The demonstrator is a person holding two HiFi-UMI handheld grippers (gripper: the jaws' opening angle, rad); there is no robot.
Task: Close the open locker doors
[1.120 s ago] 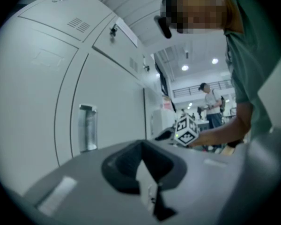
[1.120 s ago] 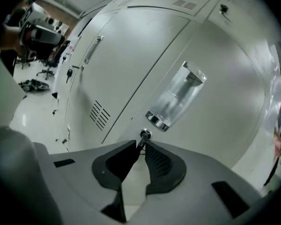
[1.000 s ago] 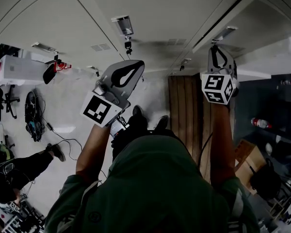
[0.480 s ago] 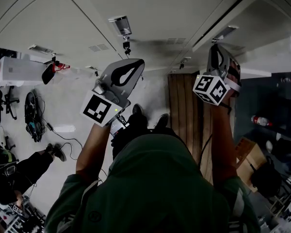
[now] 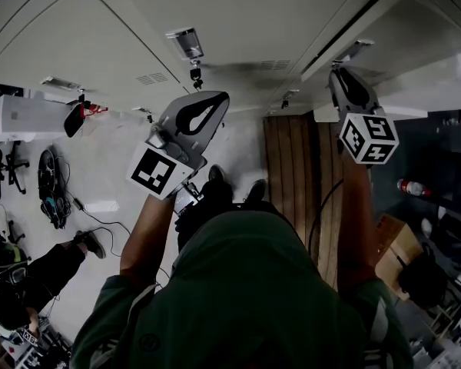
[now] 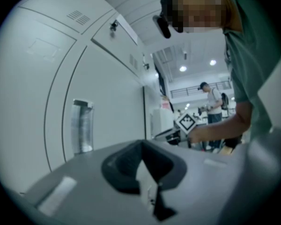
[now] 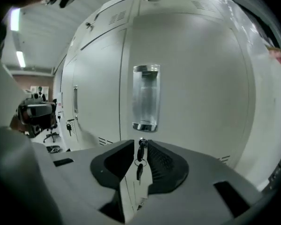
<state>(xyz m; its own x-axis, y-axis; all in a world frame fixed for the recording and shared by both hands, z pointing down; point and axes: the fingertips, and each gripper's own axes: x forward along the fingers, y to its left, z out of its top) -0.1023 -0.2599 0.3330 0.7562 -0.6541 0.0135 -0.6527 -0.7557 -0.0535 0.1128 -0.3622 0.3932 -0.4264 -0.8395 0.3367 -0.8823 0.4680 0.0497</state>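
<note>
The right gripper (image 7: 141, 143) has its jaws spread, and they have just been opening. The key (image 7: 140, 153) stands in the gap between them without being pinched. It sits in the lock just under the recessed metal handle (image 7: 146, 97), and a second key (image 7: 138, 171) dangles straight down from its ring. The locker door (image 7: 196, 78) that carries them faces this gripper squarely with its long axis upright. It appears flush with its neighbour along the vertical seam at its left edge.

The left gripper (image 6: 141, 144) has its tips pressed together on nothing. It points along another white door (image 6: 112, 97), whose upright handle (image 6: 82, 125) lies off to its left.

Compared with a second ago, the right gripper has rolled: its marker cube (image 5: 367, 137) has swung rightward and shows other faces. The left gripper is where it was.

To the left of the right gripper, the row of shut doors runs on toward an office chair (image 7: 49, 123), with open floor in front of them. Far beyond the left gripper, a person (image 6: 213, 107) stands in a lit hall.
</note>
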